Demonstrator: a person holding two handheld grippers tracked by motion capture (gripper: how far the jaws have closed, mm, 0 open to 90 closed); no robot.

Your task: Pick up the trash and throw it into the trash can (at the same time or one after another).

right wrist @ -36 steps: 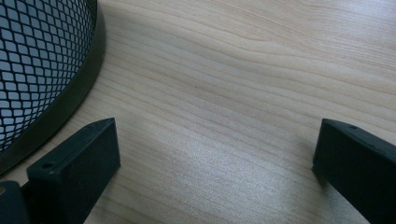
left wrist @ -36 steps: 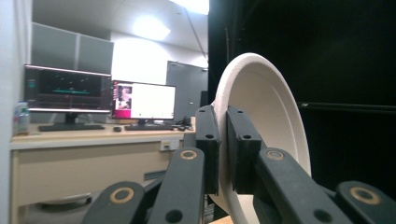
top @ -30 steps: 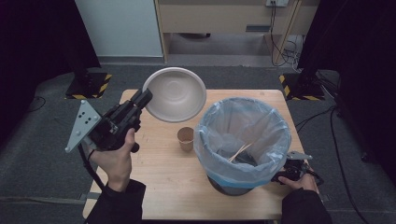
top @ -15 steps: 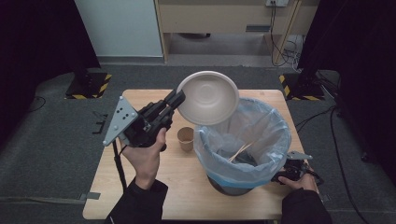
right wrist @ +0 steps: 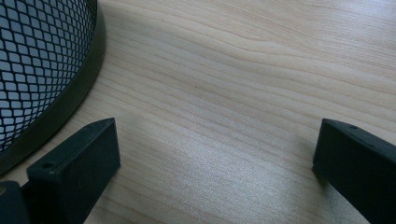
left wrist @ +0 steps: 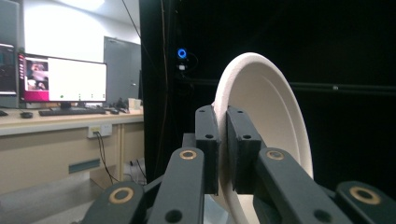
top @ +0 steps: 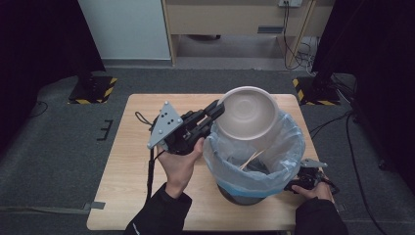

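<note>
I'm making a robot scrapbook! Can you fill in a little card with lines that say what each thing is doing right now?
Left gripper: shut on the rim of the bowl
Bowl: pale, tilted, held above the bin
Bin: black mesh with a blue bag lining it, sticks inside
Right gripper: open, low over the table beside the bin, holding nothing
Table: light wood

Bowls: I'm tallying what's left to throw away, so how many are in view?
1. The white bowl hangs over the lined bin, its rim clamped in the left tongs. Others may lie hidden inside the bin.
</note>
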